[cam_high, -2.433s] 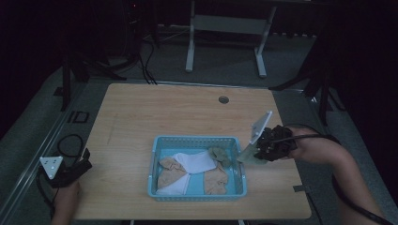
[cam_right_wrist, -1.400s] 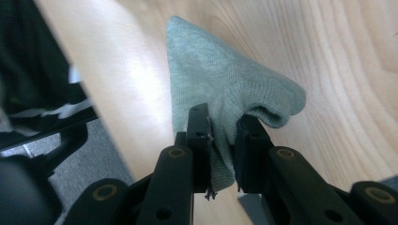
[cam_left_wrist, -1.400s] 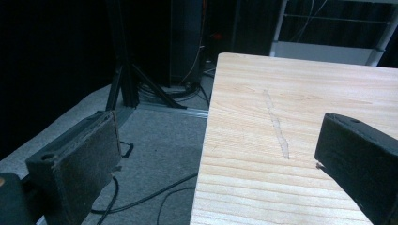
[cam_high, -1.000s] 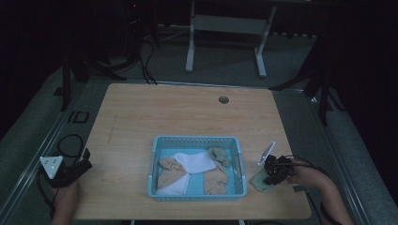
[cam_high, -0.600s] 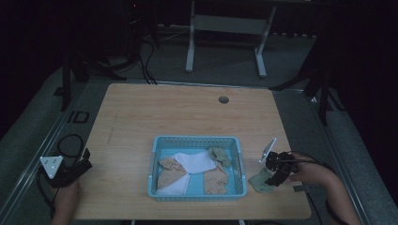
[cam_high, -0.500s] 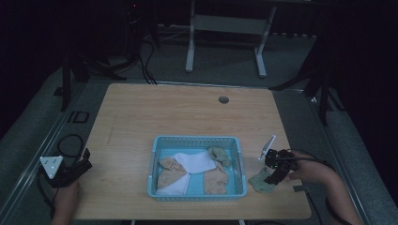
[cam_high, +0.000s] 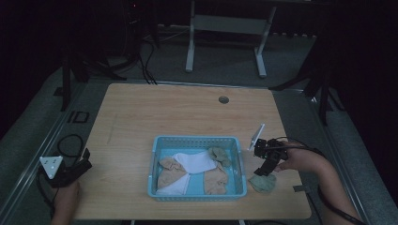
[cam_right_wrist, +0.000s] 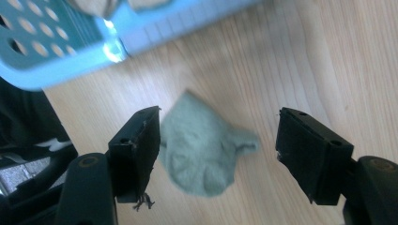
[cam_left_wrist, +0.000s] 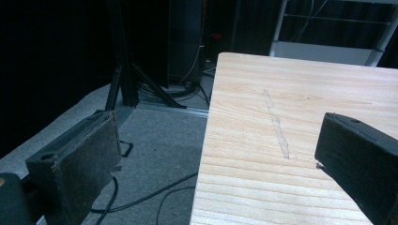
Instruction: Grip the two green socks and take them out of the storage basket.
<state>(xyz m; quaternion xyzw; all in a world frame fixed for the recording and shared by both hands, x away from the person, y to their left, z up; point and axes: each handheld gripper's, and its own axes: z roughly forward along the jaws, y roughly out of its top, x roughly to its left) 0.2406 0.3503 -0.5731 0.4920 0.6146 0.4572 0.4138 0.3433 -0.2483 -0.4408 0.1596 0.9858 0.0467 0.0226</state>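
The right gripper [cam_right_wrist: 218, 154] is held above the sock [cam_right_wrist: 204, 150] at lower right, jaws just opened, nothing gripped; the left gripper's [cam_left_wrist: 213, 164] jaws are apart.

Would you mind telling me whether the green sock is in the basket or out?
Out: the green sock lies crumpled on the table, beside the blue basket.
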